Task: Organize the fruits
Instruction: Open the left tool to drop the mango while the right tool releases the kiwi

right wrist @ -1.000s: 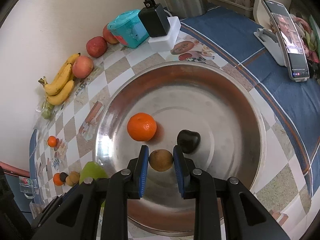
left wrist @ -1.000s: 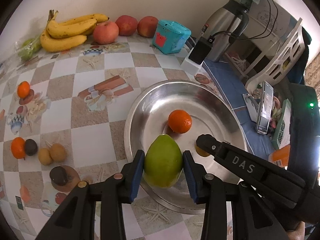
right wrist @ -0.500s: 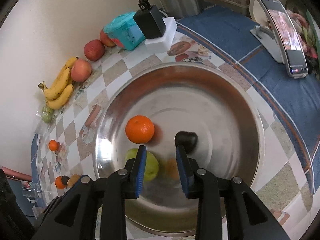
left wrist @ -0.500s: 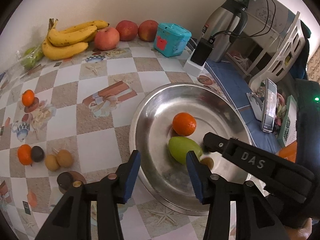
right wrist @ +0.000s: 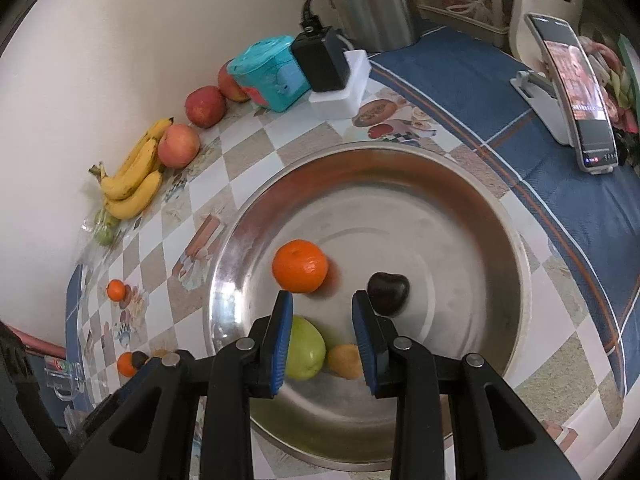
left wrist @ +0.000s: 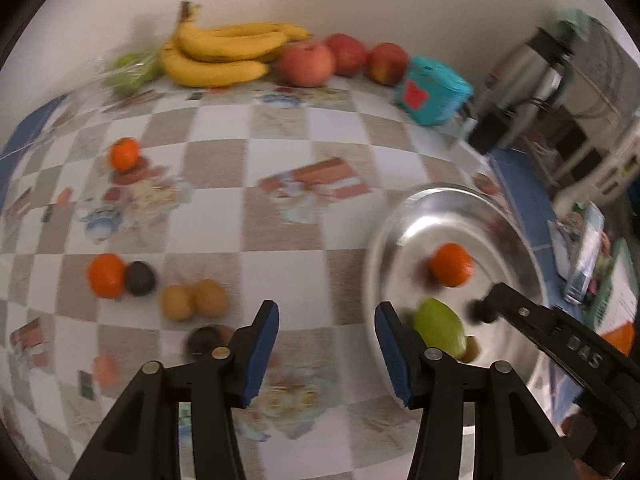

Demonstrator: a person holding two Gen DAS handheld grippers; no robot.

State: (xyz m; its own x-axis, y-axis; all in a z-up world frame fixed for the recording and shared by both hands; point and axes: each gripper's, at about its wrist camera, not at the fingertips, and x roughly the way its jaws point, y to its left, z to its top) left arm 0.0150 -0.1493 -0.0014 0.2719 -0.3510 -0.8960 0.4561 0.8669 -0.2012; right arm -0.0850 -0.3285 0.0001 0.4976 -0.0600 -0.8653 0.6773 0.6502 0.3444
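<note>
A steel bowl [right wrist: 500, 240] holds an orange [right wrist: 300, 266], a dark round fruit [right wrist: 388, 288], a green fruit [right wrist: 306, 348] and a brown kiwi [right wrist: 346, 360]. My right gripper [right wrist: 324, 336] hangs open just above the green fruit and the kiwi, its pads touching neither. My left gripper [left wrist: 326, 340] is over the checked tablecloth left of the bowl [left wrist: 384, 232], its jaws opening with nothing between them. On the cloth ahead of it lie two kiwis [left wrist: 194, 300], a dark fruit [left wrist: 204, 340], another dark fruit [left wrist: 139, 278] and two oranges [left wrist: 106, 276] [left wrist: 124, 154].
Bananas [left wrist: 224, 56] and apples [left wrist: 306, 62] line the back wall, beside a teal box [left wrist: 434, 96], a charger block [right wrist: 336, 80] and a steel kettle [left wrist: 528, 76]. A phone on a stand [right wrist: 572, 96] sits on the blue cloth to the right.
The left gripper let the green fruit go into the bowl and swung left over the cloth. The right gripper opened off the kiwi, which now lies beside the green fruit.
</note>
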